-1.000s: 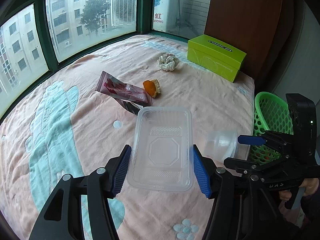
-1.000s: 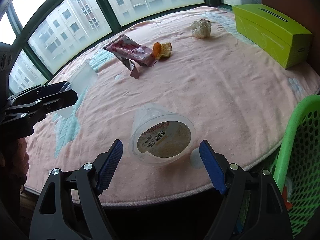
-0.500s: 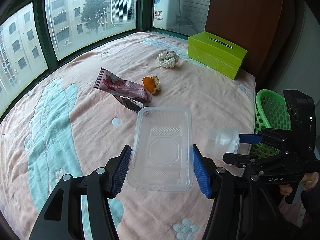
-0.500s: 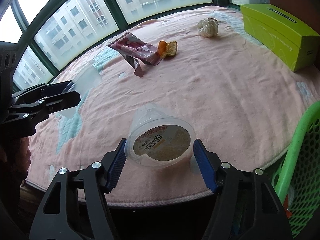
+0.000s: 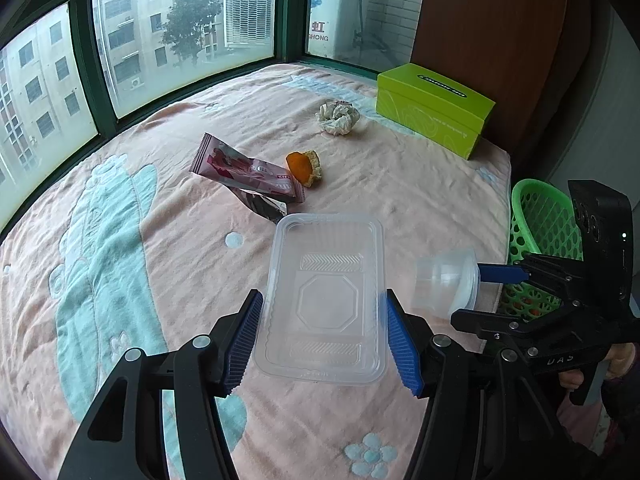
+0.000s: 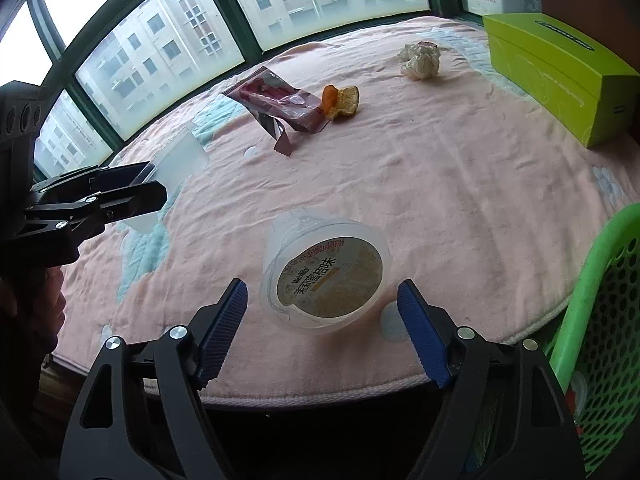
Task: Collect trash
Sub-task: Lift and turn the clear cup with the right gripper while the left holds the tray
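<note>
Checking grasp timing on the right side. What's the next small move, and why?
Probably close the right gripper on the plastic cup. The cup lies between its fingers, but a strip of blanket shows on each side, so it doesn't look clamped. The left gripper already pinches the clear tray, and the green basket is just to the right.

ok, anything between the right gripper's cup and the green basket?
Nothing visible. The clear plastic cup with the printed foil lid sits between the right gripper fingers at the pink blanket's edge; the green mesh basket stands just right of it, with only open blanket edge between.
</note>
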Available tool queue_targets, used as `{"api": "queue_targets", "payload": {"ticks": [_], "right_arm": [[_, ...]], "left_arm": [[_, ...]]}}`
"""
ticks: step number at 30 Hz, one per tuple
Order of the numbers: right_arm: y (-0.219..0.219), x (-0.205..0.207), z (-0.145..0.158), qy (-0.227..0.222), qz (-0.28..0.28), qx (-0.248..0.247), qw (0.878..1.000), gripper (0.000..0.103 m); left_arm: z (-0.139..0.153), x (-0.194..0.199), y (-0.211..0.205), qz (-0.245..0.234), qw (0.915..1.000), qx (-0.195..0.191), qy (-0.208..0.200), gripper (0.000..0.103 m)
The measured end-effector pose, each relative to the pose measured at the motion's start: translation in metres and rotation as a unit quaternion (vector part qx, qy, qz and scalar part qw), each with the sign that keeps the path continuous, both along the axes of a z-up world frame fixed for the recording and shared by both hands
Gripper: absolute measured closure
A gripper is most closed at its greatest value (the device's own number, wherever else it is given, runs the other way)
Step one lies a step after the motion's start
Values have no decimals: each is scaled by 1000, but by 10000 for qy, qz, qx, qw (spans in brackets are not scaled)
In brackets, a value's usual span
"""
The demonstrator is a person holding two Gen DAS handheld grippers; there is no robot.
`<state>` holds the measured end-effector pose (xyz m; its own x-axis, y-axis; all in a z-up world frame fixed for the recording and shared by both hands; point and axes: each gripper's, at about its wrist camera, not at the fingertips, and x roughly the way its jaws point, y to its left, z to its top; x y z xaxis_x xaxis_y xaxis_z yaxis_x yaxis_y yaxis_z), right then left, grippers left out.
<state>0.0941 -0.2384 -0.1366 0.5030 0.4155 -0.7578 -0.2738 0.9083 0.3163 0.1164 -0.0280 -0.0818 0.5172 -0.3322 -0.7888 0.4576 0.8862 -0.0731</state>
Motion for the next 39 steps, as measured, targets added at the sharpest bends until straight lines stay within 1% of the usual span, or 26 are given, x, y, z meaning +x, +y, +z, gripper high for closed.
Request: {"api": "queue_targets", "payload": {"ticks": [2, 4, 8, 9, 12, 16, 17, 19, 22, 24, 26, 28, 33, 37, 39], "right_arm": [[-2, 3, -1, 70, -58, 68, 9999, 26], [-2, 4, 4, -5, -74, -26, 10000, 26], [5, 12, 23, -59, 186, -315, 9993, 23], [9, 16, 28, -47, 292, -409, 9987, 23], [27, 31, 33, 189, 806, -670, 9943, 23], [56, 50, 33, 429, 1458, -1416, 9782, 24], [62, 55, 31, 528, 1611, -1574, 9729, 24], [72, 61, 29, 516, 1801, -2031, 9611, 25], [83, 63, 24, 616, 2193, -2473, 9418, 25], [89, 60, 20, 570, 2430, -2847, 9255, 25], [94, 54, 16, 420, 2643, -3314, 9047, 25], [96, 50, 11, 352, 2849, -3649, 8857, 25], [104, 44, 5, 221, 3350, -4189, 8437, 25], [113, 46, 1, 180, 3611, -4432, 8203, 24], [118, 48, -2, 206, 3708, -4510, 8116, 24]], "left_arm": [[0, -1, 0, -1, 10000, 12, 0, 45], [0, -1, 1, 13, 10000, 14, 0, 45], [-1, 1, 6, 82, 10000, 11, 10, 45], [-1, 2, 8, 105, 9999, 2, 12, 45], [0, 1, 13, 149, 9999, -31, 7, 45], [-1, 0, 20, 224, 9997, -48, 21, 45], [-1, 0, 22, 248, 9997, -56, 30, 45], [-1, 0, 26, 296, 9995, -65, 35, 45], [-1, -1, 33, 357, 9993, -87, 30, 45], [-2, -1, 38, 407, 9991, -79, 41, 45], [-3, -2, 43, 464, 9989, -86, 52, 45], [-4, -2, 48, 517, 9986, -103, 69, 45], [-6, -1, 56, 609, 9979, -151, 127, 45], [-6, -2, 57, 639, 9977, -174, 136, 45], [-6, -3, 58, 642, 9977, -166, 138, 45]]}}
